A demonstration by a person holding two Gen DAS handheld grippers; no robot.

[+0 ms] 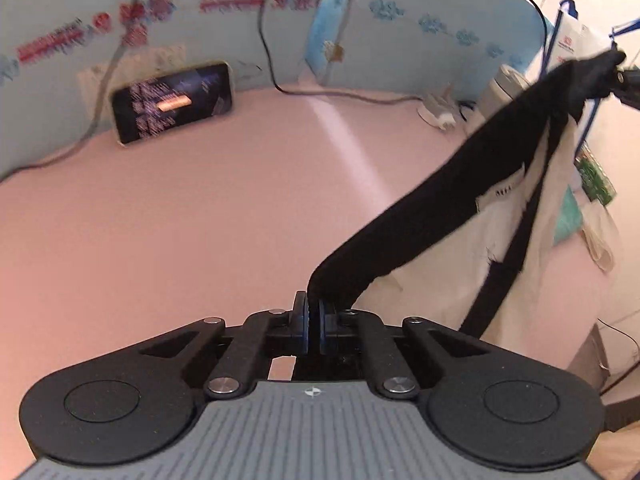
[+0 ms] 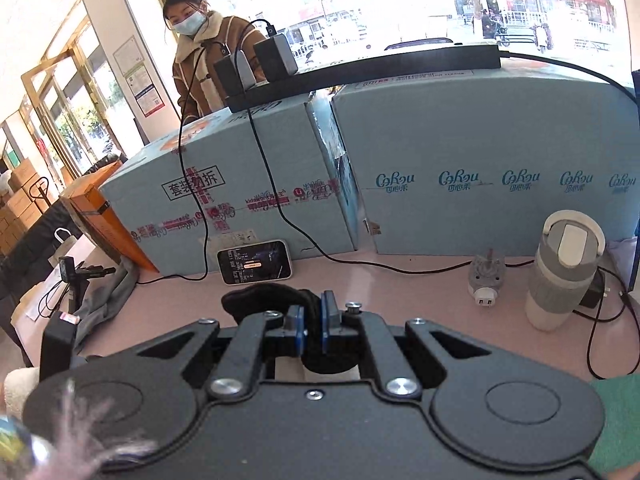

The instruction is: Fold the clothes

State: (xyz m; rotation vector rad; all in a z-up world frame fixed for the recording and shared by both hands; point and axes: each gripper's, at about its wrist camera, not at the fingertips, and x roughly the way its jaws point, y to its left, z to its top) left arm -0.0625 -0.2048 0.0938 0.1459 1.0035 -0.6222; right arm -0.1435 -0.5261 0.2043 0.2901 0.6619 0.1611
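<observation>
A garment with a black band (image 1: 432, 204) and cream-white cloth (image 1: 440, 280) hangs stretched over the pink table (image 1: 160, 220). My left gripper (image 1: 314, 310) is shut on the near end of the black band. The band rises to the upper right, where my right gripper (image 1: 620, 74) holds its far end at the frame edge. In the right wrist view, the right gripper (image 2: 314, 322) is shut on bunched black fabric (image 2: 260, 298), which bulges out to the left of its fingers.
A phone (image 2: 255, 266) leans against light blue cardboard boxes (image 2: 480, 160) at the back of the table. A power strip (image 2: 360, 76) lies on top, cables trailing down. A grey tumbler (image 2: 560, 276) and a plug adapter (image 2: 486, 280) stand right. A person (image 2: 204, 60) stands behind.
</observation>
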